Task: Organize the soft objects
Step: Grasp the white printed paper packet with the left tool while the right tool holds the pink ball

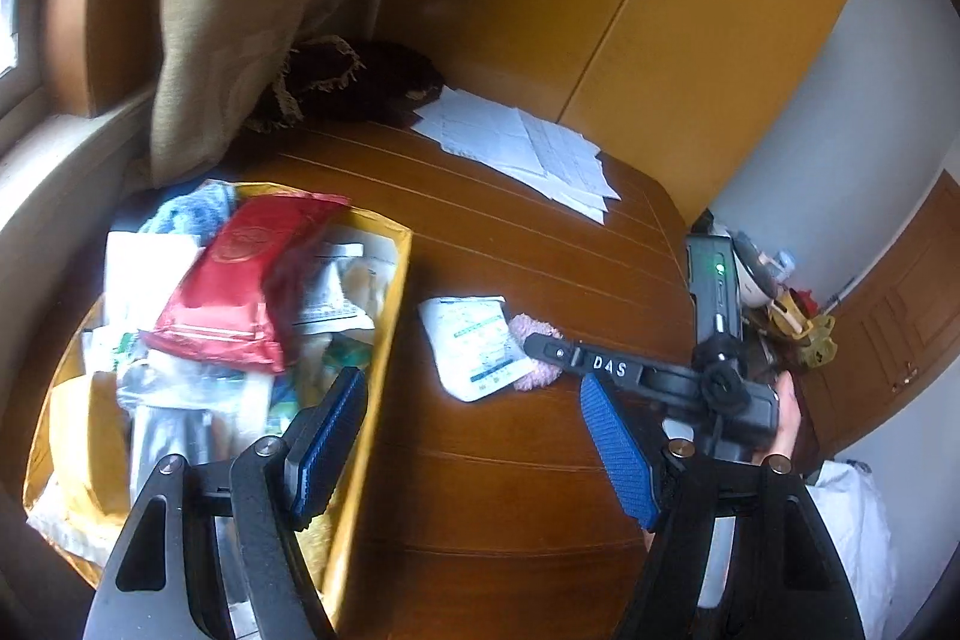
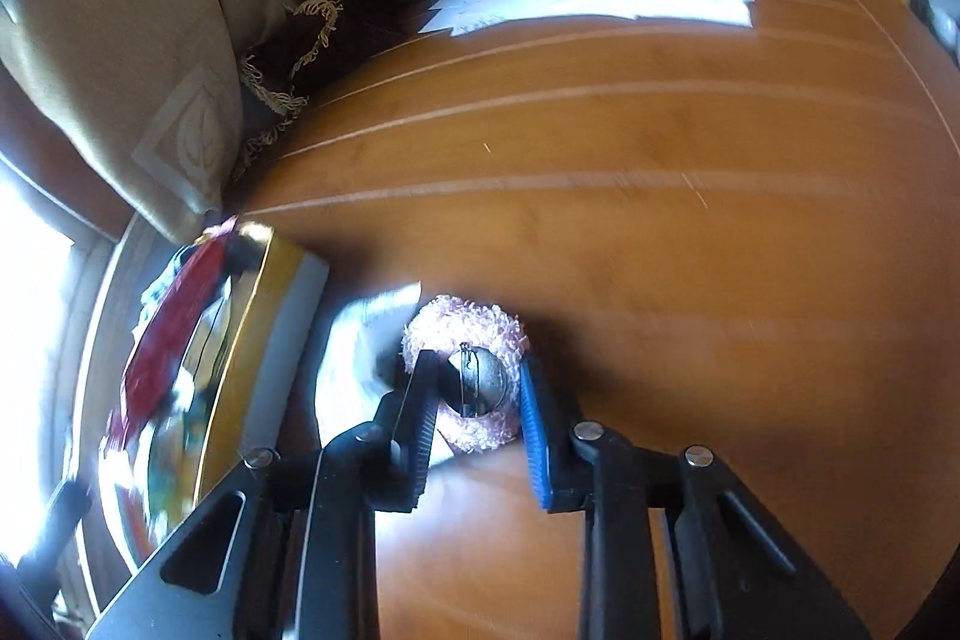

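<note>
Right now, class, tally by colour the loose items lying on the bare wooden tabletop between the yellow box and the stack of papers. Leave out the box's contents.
Pink: 1, the fluffy brooch between the right gripper's fingers
White: 1, the printed packet beside it
Total: 2

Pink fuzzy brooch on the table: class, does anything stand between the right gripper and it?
Nothing visible does. The right gripper has its fingers either side of the pink fuzzy brooch. A white packet lies beside it on the box's side, not in between.
</note>
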Demonstrator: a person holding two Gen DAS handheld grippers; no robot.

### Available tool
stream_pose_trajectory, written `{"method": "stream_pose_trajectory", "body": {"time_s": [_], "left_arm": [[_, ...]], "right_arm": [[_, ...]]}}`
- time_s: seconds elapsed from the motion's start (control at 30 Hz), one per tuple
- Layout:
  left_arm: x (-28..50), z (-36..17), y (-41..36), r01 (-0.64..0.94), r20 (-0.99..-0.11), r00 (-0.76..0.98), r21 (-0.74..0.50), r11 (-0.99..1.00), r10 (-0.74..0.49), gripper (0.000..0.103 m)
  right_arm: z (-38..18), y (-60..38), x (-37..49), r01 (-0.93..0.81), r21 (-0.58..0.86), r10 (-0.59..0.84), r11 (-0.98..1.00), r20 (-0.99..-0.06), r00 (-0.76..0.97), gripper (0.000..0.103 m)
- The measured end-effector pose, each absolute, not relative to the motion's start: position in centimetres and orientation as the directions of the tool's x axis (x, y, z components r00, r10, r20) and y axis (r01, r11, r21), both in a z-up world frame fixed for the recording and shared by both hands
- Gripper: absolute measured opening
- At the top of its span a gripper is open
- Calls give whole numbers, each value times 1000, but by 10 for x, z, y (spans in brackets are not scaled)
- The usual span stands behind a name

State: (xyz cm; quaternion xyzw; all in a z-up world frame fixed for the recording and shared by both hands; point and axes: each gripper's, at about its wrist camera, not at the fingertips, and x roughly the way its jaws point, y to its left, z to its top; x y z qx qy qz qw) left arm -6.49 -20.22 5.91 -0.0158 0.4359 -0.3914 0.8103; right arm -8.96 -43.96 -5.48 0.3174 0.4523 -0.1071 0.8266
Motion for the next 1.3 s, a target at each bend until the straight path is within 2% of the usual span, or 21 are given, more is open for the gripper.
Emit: {"method": "stream_pose_trajectory", "body": {"time_s": [0.13, 0.33, 0.53, 0.6, 0.63, 0.67, 0.7, 0.87, 0.97, 1.07, 1.3], "left_arm": [[-61, 48, -253, 666, -744, 275, -310, 679, -609, 77], [-41, 22, -308, 644, -833, 293, -192, 741, -470, 77], [-30, -6, -346, 658, -897, 293, -61, 750, -330, 76], [-27, -14, -348, 637, -901, 305, -47, 769, -307, 69], [-26, -18, -348, 633, -905, 309, -34, 774, -292, 58], [-27, -21, -347, 625, -905, 317, -25, 780, -283, 55], [-27, -22, -345, 624, -899, 325, -30, 781, -295, 55], [-38, -12, -329, 625, -875, 345, -55, 778, -339, 27], [-45, -8, -318, 640, -861, 335, -90, 763, -382, 18], [-49, -8, -309, 647, -850, 334, -108, 754, -408, 13], [-62, 5, -276, 646, -812, 304, -207, 734, -497, 9]], "right_arm": [[-53, -427, -126, 461, 449, 109, 766, -797, 594, 25], [-61, -419, -178, 451, 471, 106, 758, -772, 627, 25], [-63, -413, -194, 432, 488, 114, 758, -753, 648, 26], [-64, -414, -194, 431, 498, 121, 753, -748, 652, 26], [-64, -414, -195, 429, 500, 124, 752, -747, 653, 26], [-64, -415, -196, 428, 502, 126, 752, -746, 654, 26], [-64, -415, -197, 427, 503, 126, 751, -745, 655, 26], [-62, -413, -197, 435, 495, 117, 753, -750, 651, 26], [-62, -411, -196, 443, 486, 104, 753, -753, 649, 26], [-61, -409, -193, 452, 476, 93, 754, -759, 644, 26], [-56, -400, -192, 469, 449, 64, 760, -771, 634, 26]]}}
